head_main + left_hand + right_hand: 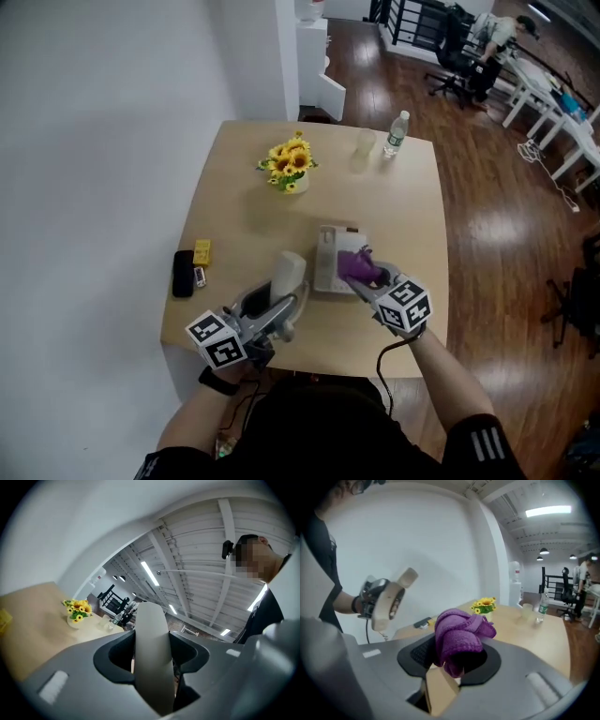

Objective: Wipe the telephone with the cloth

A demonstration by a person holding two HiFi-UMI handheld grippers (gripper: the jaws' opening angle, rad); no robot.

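My right hand-held gripper (367,279) is clenched on the purple cloth (354,265). The cloth bunches out past the jaws in a thick wad, plain in the right gripper view (461,637). My left hand-held gripper (284,307) is clamped on the cream handset (289,272), which stands between its jaws and fills the middle of the left gripper view (151,653). The handset is lifted off the telephone base (328,253).

The base lies on the counter (234,178) straight in front of me. Its long axis runs away from my body, and the cloth hangs over its nearer right part. From the head view I cannot tell whether the cloth touches the base or only hovers just above it.

The relation that matters is between the two hand-held grippers. The handset lies to the left of the cloth and near it. In the right gripper view (391,599) it sits up and to the left, raised off the counter, with its long axis tilted and one end leaning up toward the cloth side. The right hand carries the cloth, so it is the arm that wipes, and the base is the nearer target, directly below it. If I go for the handset instead, I judge the cloth must travel left and upward, then stroke along the handset's length while my left hand steadies it.
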